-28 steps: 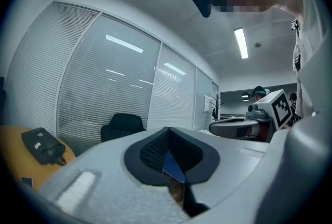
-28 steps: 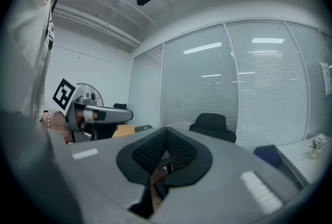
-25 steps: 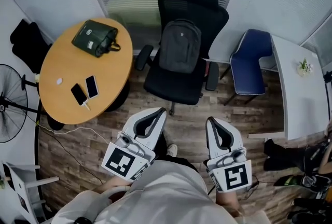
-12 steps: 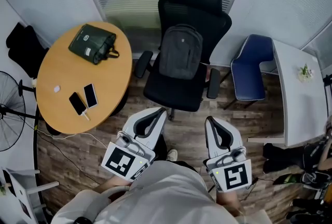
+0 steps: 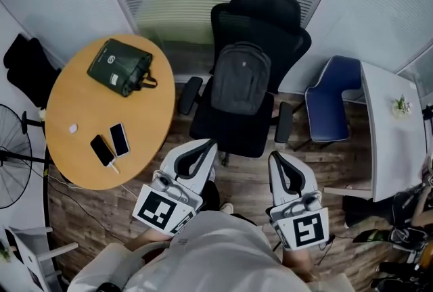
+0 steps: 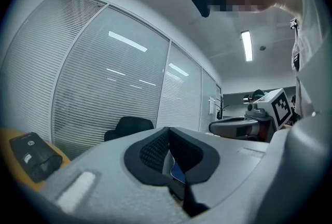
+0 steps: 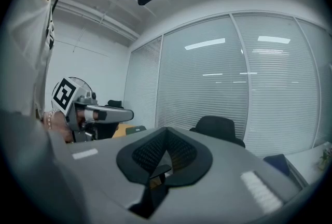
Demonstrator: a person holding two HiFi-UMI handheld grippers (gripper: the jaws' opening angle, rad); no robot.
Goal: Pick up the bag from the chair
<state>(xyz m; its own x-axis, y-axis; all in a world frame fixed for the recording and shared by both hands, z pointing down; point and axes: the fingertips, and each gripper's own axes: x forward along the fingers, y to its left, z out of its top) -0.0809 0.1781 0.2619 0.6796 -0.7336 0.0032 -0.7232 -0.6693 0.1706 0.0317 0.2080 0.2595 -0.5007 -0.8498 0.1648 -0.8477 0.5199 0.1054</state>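
Observation:
A grey backpack (image 5: 240, 83) stands upright on the seat of a black office chair (image 5: 233, 132), leaning on its backrest. My left gripper (image 5: 205, 146) and right gripper (image 5: 277, 158) are held side by side in front of the chair, short of its seat, both shut and empty. Neither touches the backpack. In the left gripper view the left gripper (image 6: 168, 130) points level past the chair's headrest (image 6: 129, 126); the backpack is hidden behind the jaws. The right gripper (image 7: 167, 130) in its own view points toward the chair's headrest (image 7: 218, 126).
A round wooden table (image 5: 74, 94) at the left carries a dark green bag (image 5: 120, 67) and two phones (image 5: 111, 144). A blue chair (image 5: 331, 108) and a white desk (image 5: 396, 149) stand at the right. A fan (image 5: 10, 169) is at far left; blinds line the back.
The chair, backpack and table have slid lower and closer in the head view as both grippers were carried toward the chair. Both grippers stay shut.

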